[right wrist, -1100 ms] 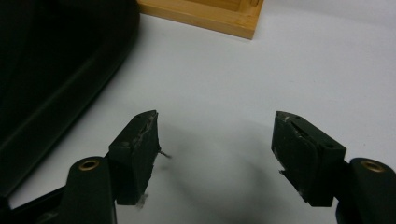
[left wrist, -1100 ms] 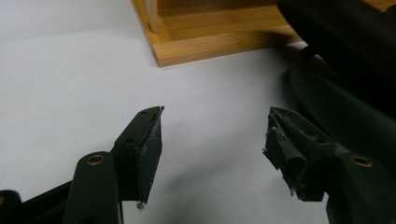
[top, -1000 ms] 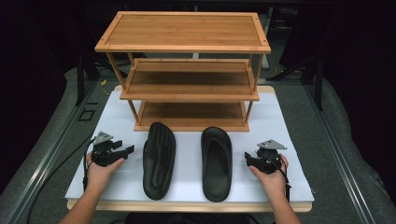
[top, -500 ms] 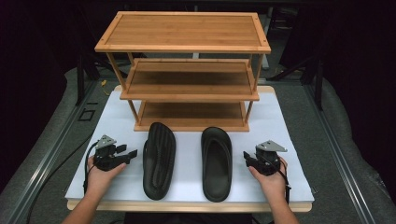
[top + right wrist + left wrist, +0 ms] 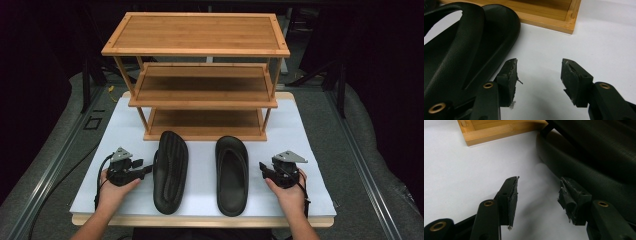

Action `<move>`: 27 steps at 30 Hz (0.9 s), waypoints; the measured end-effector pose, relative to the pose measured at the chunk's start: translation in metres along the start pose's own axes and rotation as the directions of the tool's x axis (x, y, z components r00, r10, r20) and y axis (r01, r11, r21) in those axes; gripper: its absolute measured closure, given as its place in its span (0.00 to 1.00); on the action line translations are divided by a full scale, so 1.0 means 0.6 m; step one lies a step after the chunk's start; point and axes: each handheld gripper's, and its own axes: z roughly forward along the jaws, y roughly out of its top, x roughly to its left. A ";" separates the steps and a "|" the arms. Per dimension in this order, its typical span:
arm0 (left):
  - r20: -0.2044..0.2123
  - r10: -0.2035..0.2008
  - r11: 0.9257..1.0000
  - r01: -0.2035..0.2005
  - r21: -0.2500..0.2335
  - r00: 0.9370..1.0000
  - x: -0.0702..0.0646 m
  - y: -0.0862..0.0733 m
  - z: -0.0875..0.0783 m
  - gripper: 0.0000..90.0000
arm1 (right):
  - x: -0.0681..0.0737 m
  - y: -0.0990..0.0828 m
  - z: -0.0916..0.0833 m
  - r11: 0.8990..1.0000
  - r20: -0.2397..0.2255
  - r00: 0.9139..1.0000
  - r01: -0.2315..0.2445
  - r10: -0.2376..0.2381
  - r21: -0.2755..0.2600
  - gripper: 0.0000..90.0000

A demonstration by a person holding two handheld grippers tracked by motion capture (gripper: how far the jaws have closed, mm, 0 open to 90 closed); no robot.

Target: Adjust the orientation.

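The three-tier wooden rack [image 5: 195,75] on your bench [image 5: 310,150] held nothing, and both black slippers, left slipper [image 5: 170,170] sole-up and right slipper [image 5: 232,172], lay before it untouched. Your left hand-held gripper [image 5: 145,170] and right hand-held gripper [image 5: 262,169] flanked them, jaws just narrowing yet parted around nothing; everything remained to do.

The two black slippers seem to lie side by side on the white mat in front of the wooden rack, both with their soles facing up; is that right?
Not quite: only the left slipper lies sole up. The right slipper lies strap up, as the high view shows. The rest holds: both lie side by side on the white mat before the wooden rack.
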 end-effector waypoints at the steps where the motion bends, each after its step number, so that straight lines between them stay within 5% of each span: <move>1: 0.000 0.000 1.000 0.000 0.000 1.000 0.000 0.000 0.000 0.55 | 0.000 0.000 0.000 1.000 0.000 1.000 0.000 0.000 0.000 0.52; 7: 0.038 -0.026 0.999 0.027 -0.032 0.999 -0.002 0.002 -0.005 0.59 | -0.003 0.001 -0.003 1.000 0.004 1.000 -0.016 0.016 -0.002 0.50; 27: 0.092 0.001 0.991 0.012 -0.134 0.996 -0.033 0.021 -0.019 0.61 | -0.009 -0.001 -0.002 0.998 -0.012 0.998 -0.065 0.065 -0.011 0.49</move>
